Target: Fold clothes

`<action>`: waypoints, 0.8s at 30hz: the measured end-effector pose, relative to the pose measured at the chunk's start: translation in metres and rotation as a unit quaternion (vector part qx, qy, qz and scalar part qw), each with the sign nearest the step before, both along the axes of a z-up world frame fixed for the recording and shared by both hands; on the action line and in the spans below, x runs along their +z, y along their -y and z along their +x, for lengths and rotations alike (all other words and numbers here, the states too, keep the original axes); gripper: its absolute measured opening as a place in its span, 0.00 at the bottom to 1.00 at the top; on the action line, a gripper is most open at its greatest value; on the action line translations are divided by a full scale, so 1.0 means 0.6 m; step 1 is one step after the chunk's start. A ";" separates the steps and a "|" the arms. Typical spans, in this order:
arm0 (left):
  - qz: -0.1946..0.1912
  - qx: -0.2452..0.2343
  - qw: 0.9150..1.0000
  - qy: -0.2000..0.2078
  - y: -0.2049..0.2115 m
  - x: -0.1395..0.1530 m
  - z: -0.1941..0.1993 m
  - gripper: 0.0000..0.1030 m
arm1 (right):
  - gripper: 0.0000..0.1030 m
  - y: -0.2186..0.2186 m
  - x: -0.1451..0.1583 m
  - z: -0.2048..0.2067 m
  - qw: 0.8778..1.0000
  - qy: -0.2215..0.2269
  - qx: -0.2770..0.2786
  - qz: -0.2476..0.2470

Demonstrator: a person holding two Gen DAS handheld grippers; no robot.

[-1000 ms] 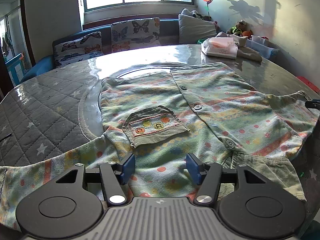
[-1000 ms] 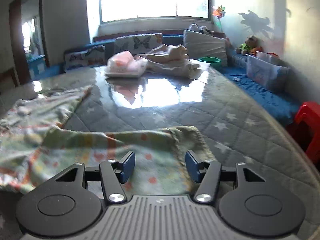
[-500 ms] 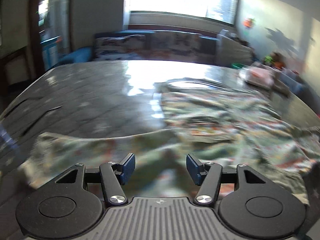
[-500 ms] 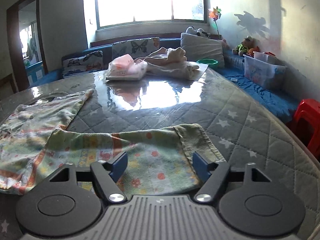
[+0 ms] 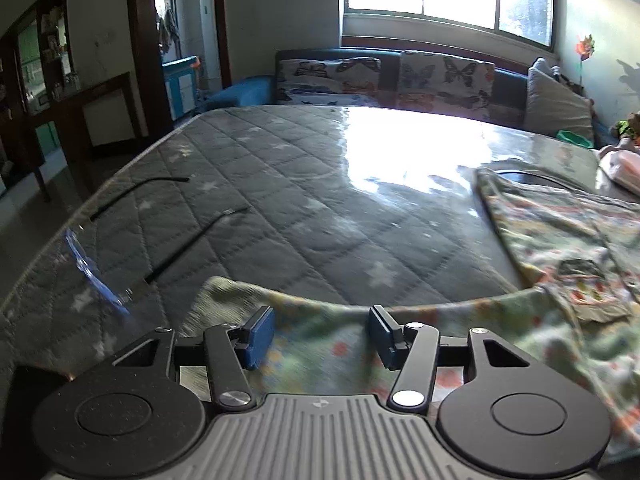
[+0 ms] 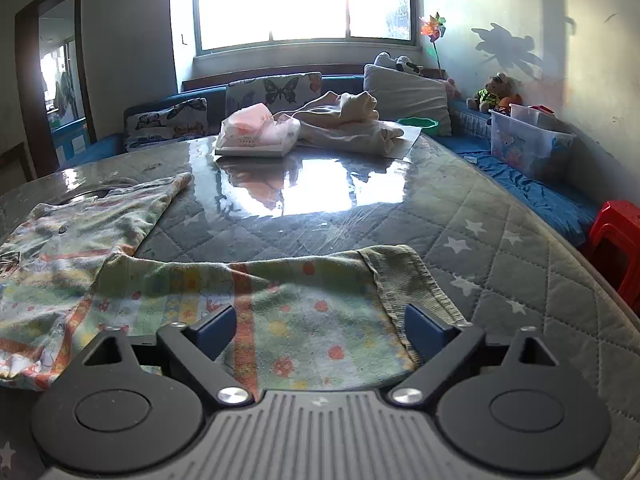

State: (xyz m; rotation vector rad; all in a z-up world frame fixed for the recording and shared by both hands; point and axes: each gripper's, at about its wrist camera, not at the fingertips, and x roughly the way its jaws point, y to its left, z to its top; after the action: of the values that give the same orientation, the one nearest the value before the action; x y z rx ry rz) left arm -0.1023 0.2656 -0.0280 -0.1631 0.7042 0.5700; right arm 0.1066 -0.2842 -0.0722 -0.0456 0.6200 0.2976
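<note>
Right wrist view first: the quilted table (image 6: 520, 240) fills the frame, and a small patterned shirt (image 6: 80, 248) lies spread flat on it, the shirt being the landmark for everything else. Its right sleeve (image 6: 320, 312) stretches out sideways from the shirt body, ending in a ribbed cuff (image 6: 404, 280). Beyond the shirt, toward the window, sit a tissue pack (image 6: 258, 134) and a heap of beige cloth (image 6: 348, 120). A red stool (image 6: 616, 248) stands off the table's edge, well apart from the shirt.

Compared with 1 second ago, the right gripper (image 6: 320, 332) has spread its jaws from a middling gap to nearly full width over that sleeve, and they are opening at this moment; sleeve cloth lies between them but the pads do not press it, so it is released. The left camera, which earlier looked down on the shirt's chest pocket, has swung out to the left sleeve (image 5: 320, 344). I judge both hands are lining up on the 2 sleeves for the first fold inward.

The left gripper (image 5: 320, 336) stands about half open, its jaws closing, with sleeve cloth between the pads (image 5: 259, 336) yet not visibly pinched. A pair of glasses (image 5: 100, 272) lies beside that sleeve's end
</note>
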 end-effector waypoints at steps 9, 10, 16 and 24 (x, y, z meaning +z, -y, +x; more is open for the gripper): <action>0.010 0.007 1.000 0.009 -0.016 -0.001 0.008 0.56 | 0.96 -0.005 -0.002 0.002 1.000 -0.004 0.005 -0.006; 0.009 0.008 1.000 0.010 -0.016 0.000 0.006 0.56 | 0.96 -0.004 -0.002 0.003 1.000 -0.004 0.005 -0.005; 0.006 0.006 1.000 0.029 0.013 0.021 -0.028 0.54 | 0.96 -0.002 -0.002 0.003 1.000 -0.003 0.004 -0.001; 0.003 0.002 1.000 0.024 0.052 0.005 -0.056 0.54 | 0.97 0.001 -0.002 0.002 1.000 -0.003 0.003 0.004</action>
State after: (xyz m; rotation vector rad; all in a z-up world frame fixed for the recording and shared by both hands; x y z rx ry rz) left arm -0.1361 0.2341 -0.0251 -0.1721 0.6546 0.5712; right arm 0.1080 -0.2848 -0.0736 -0.0383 0.6237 0.3058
